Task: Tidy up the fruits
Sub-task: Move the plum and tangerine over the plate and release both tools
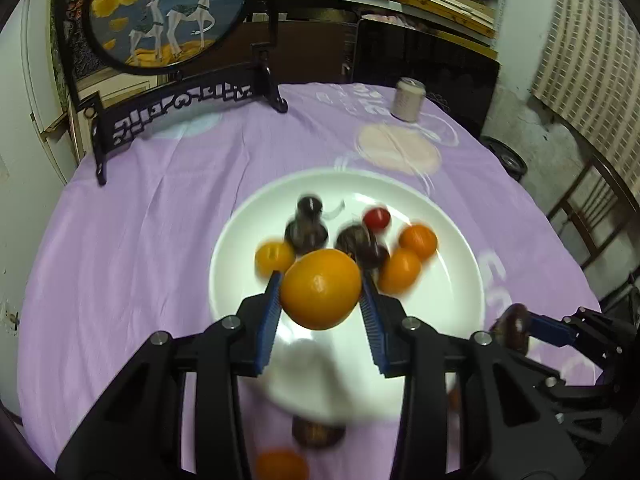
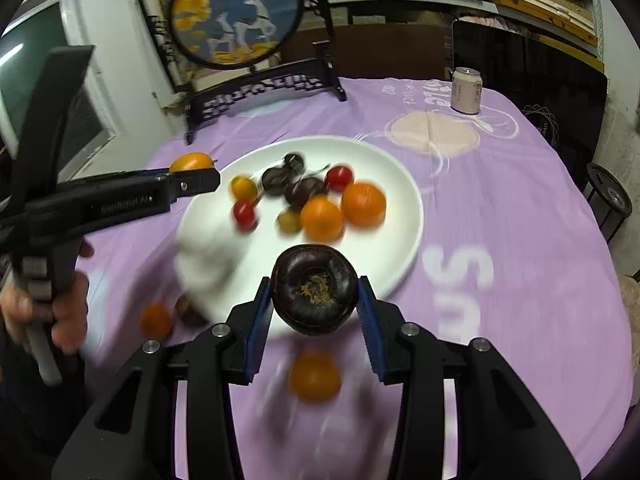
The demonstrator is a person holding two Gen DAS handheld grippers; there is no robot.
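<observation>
My left gripper is shut on a yellow-orange fruit, held above the near side of a white plate. My right gripper is shut on a dark purple round fruit over the plate's near rim. The plate holds two oranges, red tomatoes, small yellow fruits and dark fruits. Blurred below my grippers, another orange, a smaller orange and a brown fruit lie on the purple cloth. The right wrist view shows the left gripper from the side.
A pale drinks can stands at the table's far right. A dark carved stand with a round deer picture occupies the far left. A person's hand grips the left tool's handle. A wooden chair is beyond the right edge.
</observation>
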